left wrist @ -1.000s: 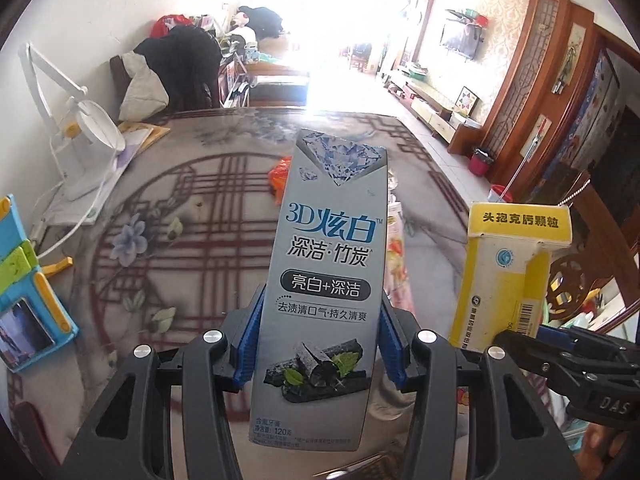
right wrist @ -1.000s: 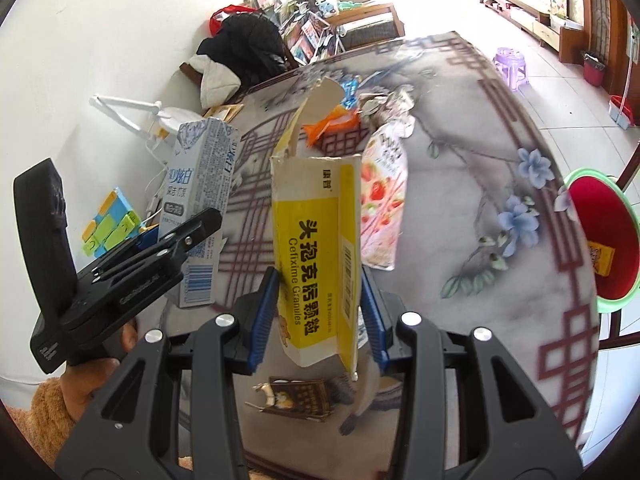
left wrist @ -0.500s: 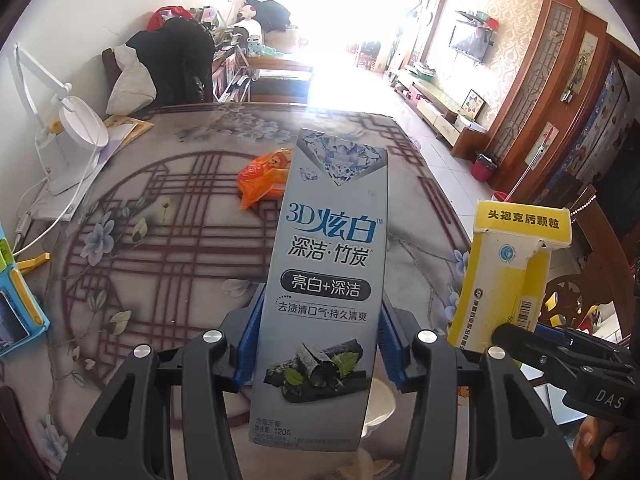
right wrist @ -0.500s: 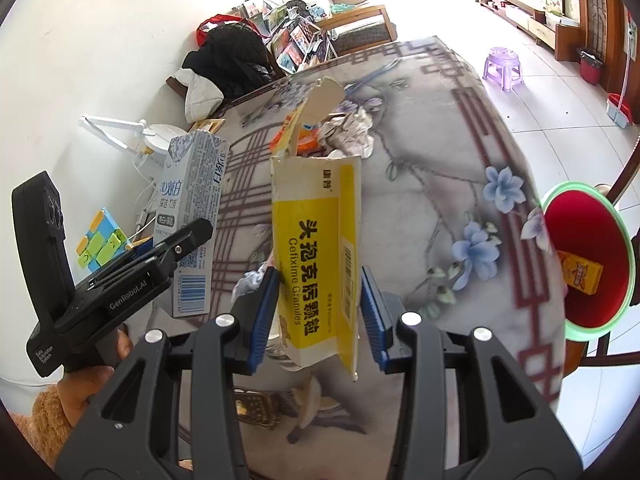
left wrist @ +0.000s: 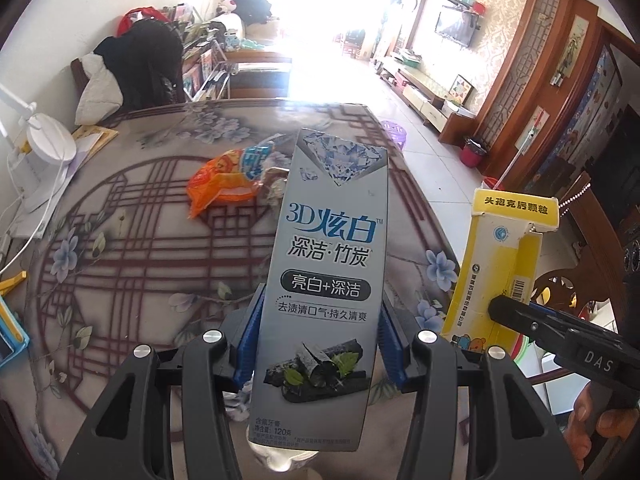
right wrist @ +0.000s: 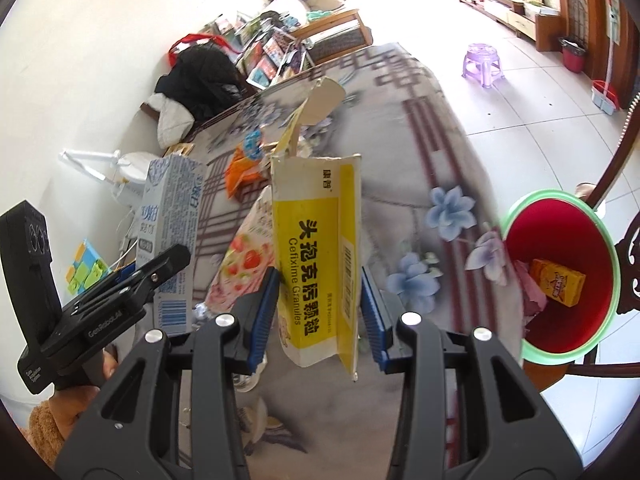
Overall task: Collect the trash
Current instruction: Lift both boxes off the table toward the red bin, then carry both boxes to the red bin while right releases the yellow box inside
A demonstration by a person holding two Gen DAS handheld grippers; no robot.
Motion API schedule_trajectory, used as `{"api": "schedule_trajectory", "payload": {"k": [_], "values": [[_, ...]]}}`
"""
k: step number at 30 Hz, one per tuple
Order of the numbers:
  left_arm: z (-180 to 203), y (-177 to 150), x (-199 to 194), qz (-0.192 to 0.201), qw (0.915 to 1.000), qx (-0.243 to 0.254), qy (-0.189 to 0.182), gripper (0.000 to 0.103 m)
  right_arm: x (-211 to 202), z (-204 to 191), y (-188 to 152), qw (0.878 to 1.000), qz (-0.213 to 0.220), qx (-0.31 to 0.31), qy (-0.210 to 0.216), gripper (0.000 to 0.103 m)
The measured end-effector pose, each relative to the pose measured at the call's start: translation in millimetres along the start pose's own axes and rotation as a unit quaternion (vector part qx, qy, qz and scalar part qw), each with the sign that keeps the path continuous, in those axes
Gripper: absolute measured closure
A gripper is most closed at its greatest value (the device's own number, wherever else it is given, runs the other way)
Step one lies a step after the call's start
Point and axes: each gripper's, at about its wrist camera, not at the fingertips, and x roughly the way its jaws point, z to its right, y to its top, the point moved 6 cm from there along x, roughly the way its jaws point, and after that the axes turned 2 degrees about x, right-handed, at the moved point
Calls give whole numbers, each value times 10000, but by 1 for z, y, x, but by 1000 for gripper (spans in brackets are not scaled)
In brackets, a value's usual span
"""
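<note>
Your right tool (right wrist: 320,312) is clamped on the yellow medicine box (right wrist: 316,264), left tool (left wrist: 316,344) on the toothpaste box (left wrist: 328,280). The red bin (right wrist: 560,276) sits off the surface's edge to your right, so the right one's closer.

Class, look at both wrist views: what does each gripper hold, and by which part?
The left gripper clamps the grey toothpaste box by its lower sides; the right gripper clamps the yellow medicine box by its lower sides.
</note>
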Motion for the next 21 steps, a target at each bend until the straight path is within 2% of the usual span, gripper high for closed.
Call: {"api": "schedule_trajectory", "payload": {"k": [10, 21], "values": [[57, 5, 25, -222, 9977, 520, -363, 56, -13, 58, 11, 9983, 181, 412, -358, 63], [99, 1, 38, -401, 9925, 939, -676, 55, -29, 153, 17, 9853, 315, 1071, -1296, 63]]}}
